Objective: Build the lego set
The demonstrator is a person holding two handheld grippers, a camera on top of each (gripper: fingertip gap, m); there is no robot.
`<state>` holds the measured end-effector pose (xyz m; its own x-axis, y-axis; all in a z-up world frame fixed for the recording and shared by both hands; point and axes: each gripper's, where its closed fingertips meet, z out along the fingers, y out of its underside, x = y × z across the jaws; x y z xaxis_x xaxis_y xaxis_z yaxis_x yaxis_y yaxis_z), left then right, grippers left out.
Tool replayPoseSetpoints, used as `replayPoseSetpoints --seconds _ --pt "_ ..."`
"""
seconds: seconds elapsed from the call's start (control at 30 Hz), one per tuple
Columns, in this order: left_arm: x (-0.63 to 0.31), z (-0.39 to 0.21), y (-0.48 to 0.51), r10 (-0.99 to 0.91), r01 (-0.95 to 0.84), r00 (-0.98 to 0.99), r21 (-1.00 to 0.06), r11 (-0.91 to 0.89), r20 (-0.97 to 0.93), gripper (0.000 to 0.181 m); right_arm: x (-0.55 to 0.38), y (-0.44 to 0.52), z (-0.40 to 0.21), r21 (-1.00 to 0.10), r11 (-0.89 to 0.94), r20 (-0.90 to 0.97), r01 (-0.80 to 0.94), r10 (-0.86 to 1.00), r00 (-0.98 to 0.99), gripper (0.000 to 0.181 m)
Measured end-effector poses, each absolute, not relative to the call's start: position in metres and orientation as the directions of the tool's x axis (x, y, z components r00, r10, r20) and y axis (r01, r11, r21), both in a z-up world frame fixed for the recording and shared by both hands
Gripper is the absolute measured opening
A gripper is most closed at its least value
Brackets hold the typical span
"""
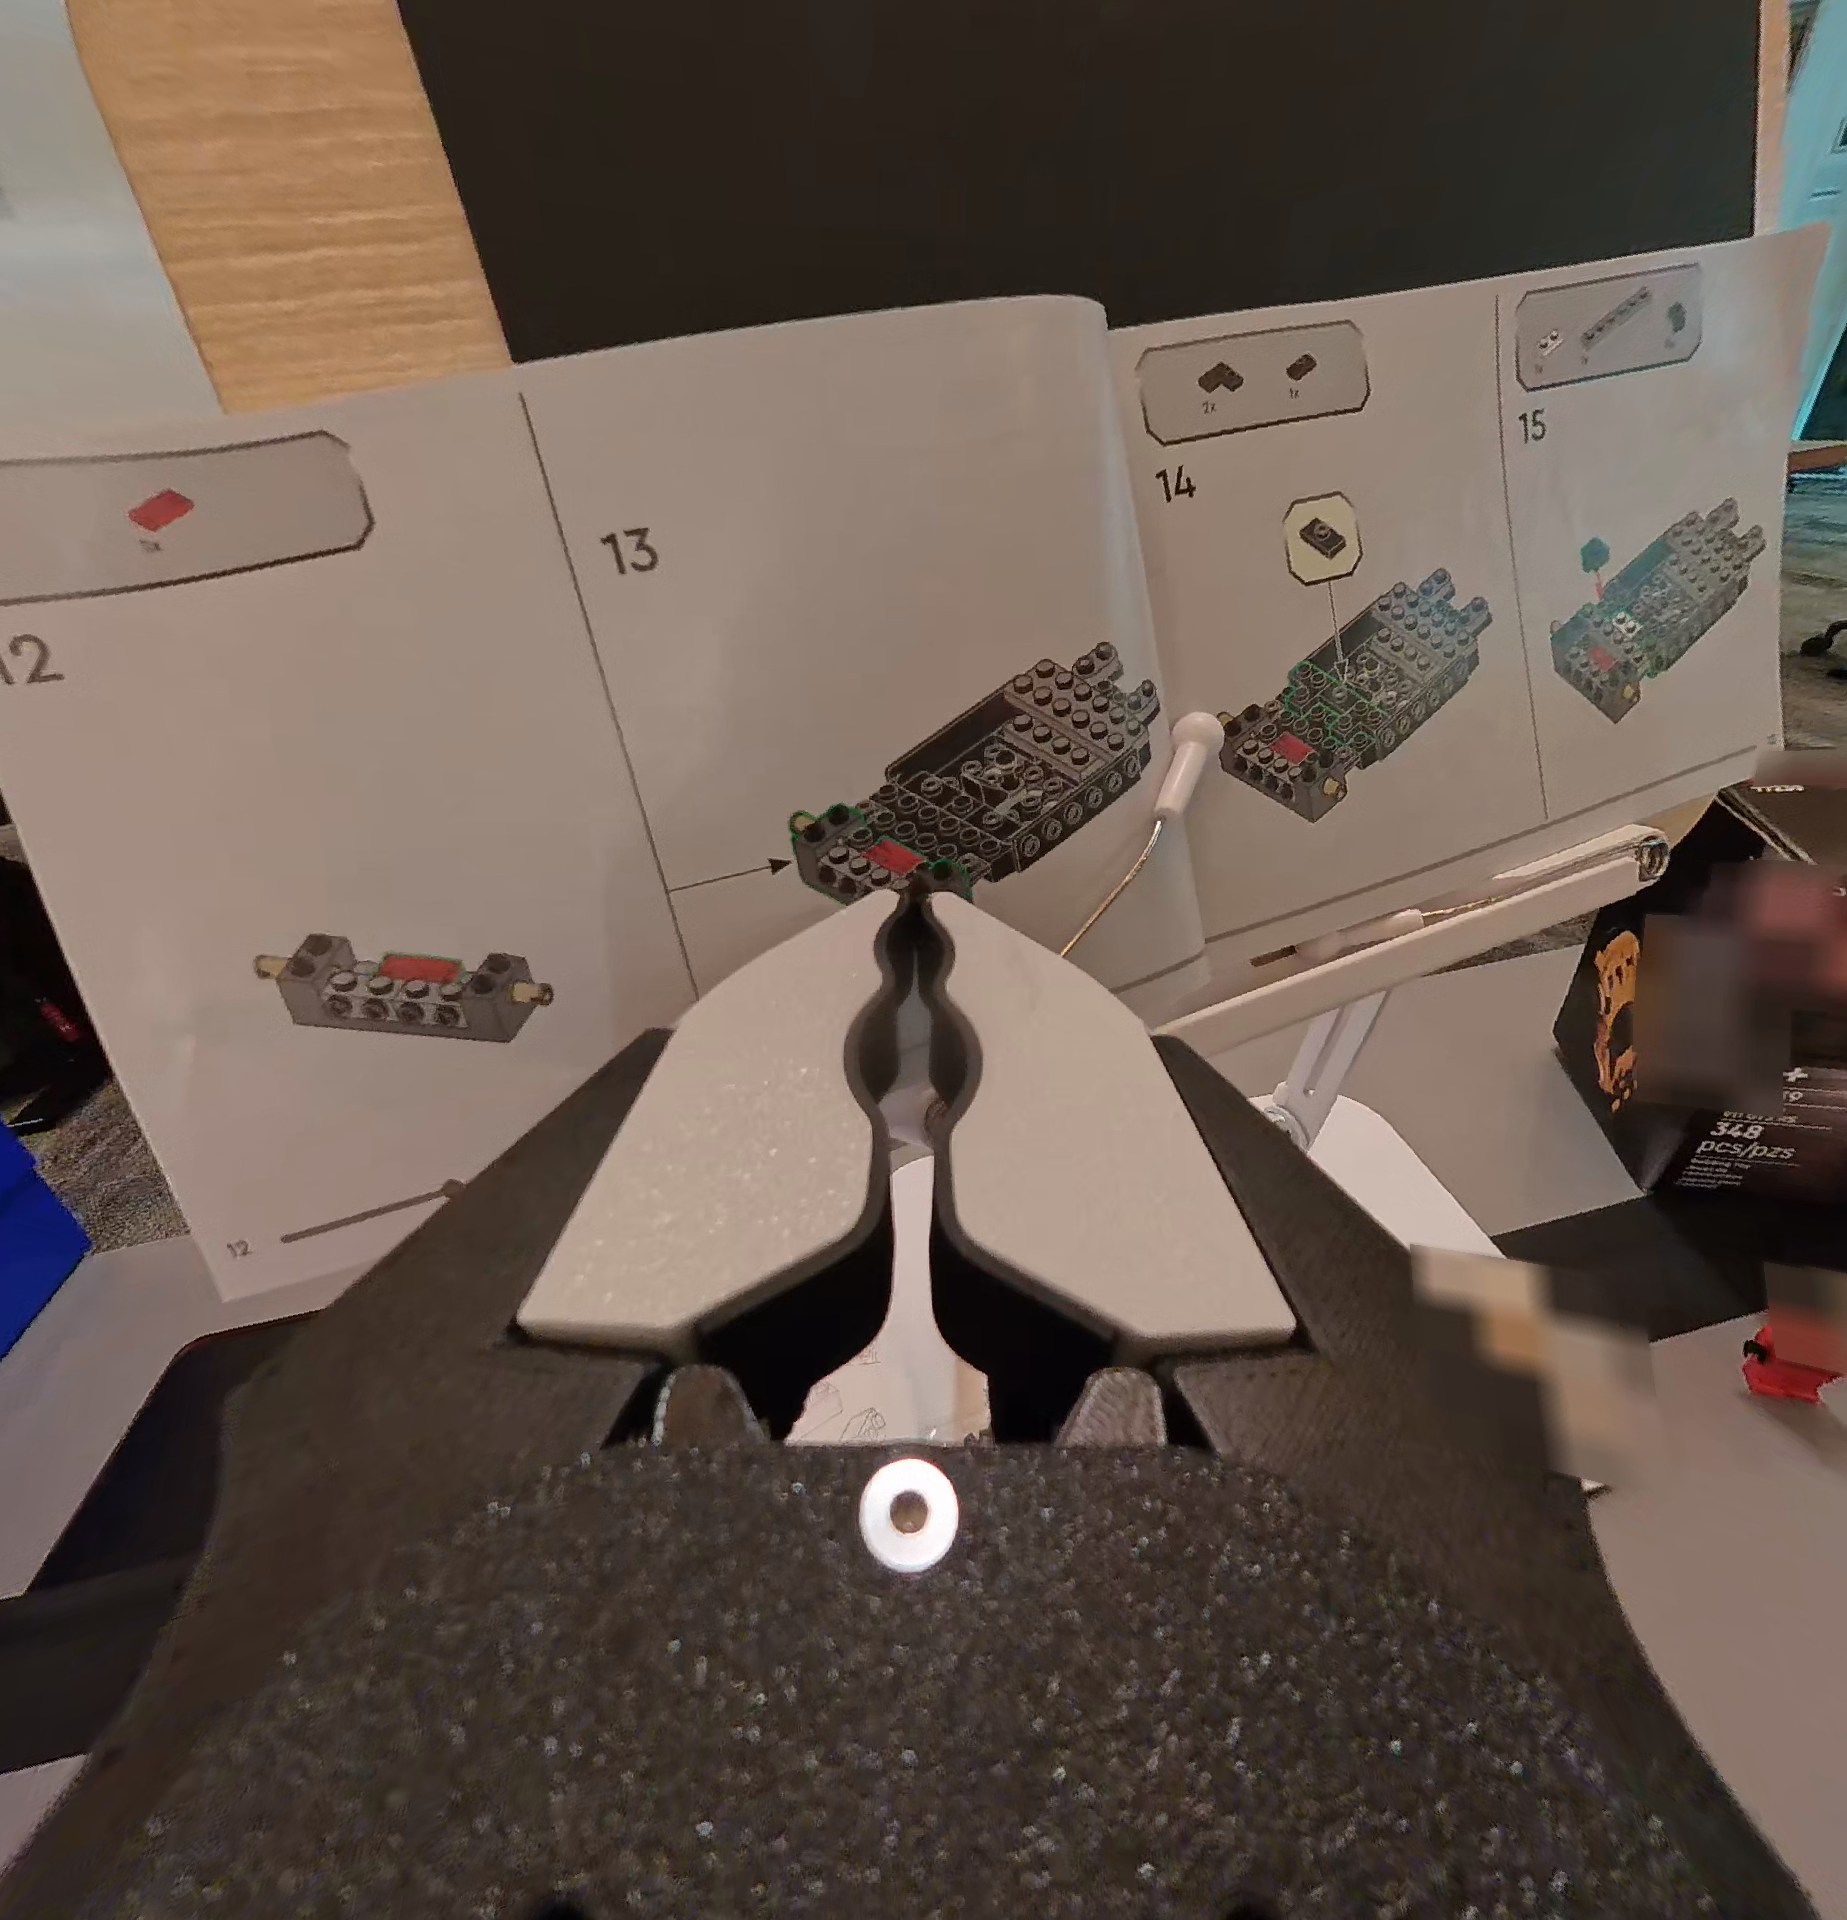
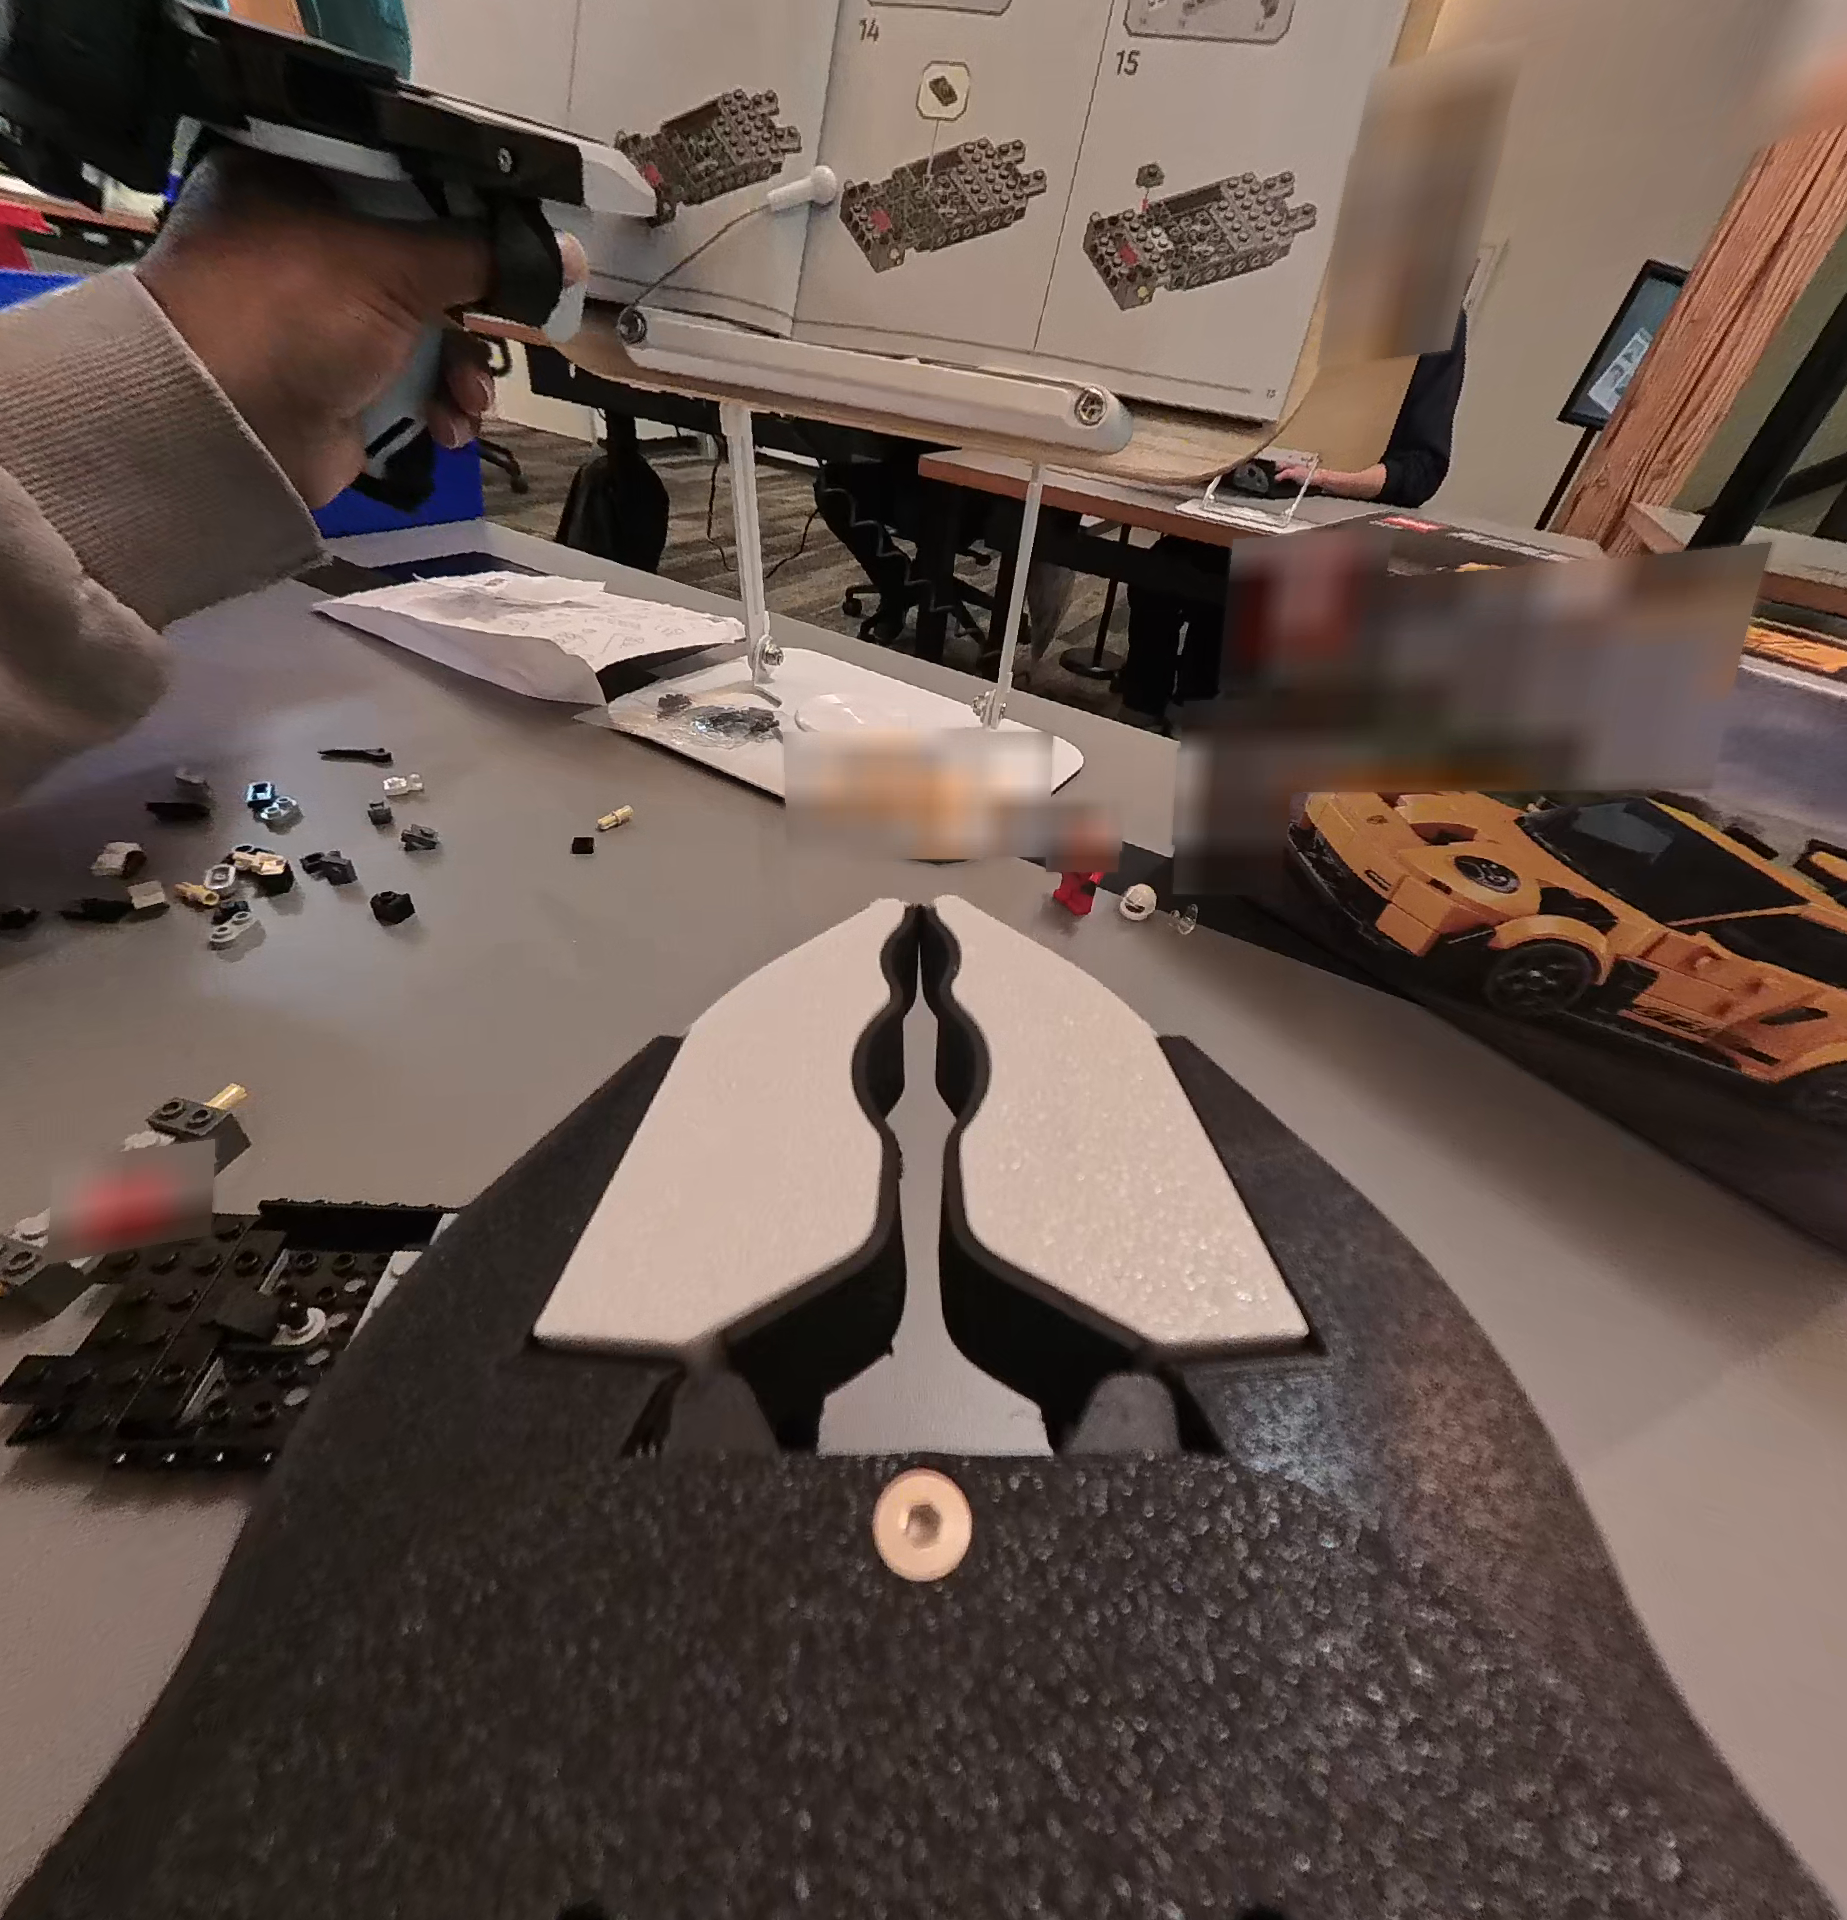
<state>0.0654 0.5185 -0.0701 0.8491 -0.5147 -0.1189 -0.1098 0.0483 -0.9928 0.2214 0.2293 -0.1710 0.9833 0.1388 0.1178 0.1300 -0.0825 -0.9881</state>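
The left claw (image 1: 914, 902) is pressed together at its tips, nothing visibly pinched, and is raised up against the open instruction booklet (image 1: 846, 582), which is propped on a white book stand (image 2: 877, 390). In the right wrist view this claw is seen gripped by a person's hand (image 2: 316, 312), above and left of the stand. The right claw (image 2: 921, 914) is likewise closed and empty, held low over the grey worktop (image 2: 690, 935). The partly built black chassis (image 2: 192, 1340) lies on the worktop to the left of the right claw. Loose small pieces (image 2: 264, 852) are scattered farther off, left of the stand's base. The set's box (image 2: 1584, 914), printed with an orange car, lies to the right of the stand.
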Motion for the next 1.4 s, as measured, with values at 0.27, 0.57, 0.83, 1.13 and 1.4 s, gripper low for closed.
replayPoseSetpoints --seconds 0.27,0.57,0.83,1.13,1.4 --pt "0.069 -0.082 0.495 -0.579 -0.140 0.804 -0.990 0.031 -0.132 0.000 0.224 0.230 -0.173 -0.987 -0.091 0.117 0.130 0.133 0.984 0.000" --pt "0.061 -0.123 0.356 -0.798 -0.253 0.583 -0.967 0.001 -0.154 0.000 0.223 0.226 -0.166 -0.989 -0.069 0.119 0.129 0.141 0.983 0.000" --pt "0.040 -0.224 0.200 -0.955 -0.519 0.295 -0.835 -0.182 0.024 0.000 0.213 0.224 -0.162 -0.989 -0.052 0.127 0.138 0.169 0.977 0.000" --pt "0.058 -0.266 0.151 -0.981 -0.658 0.190 -0.737 -0.155 0.037 0.000 0.208 0.223 -0.164 -0.985 -0.061 0.145 0.159 0.188 0.971 0.000" --pt "0.074 -0.255 0.158 -0.981 -0.635 0.195 -0.760 -0.138 0.015 0.000 0.201 0.221 -0.163 -0.984 -0.053 0.157 0.172 0.216 0.964 0.000"
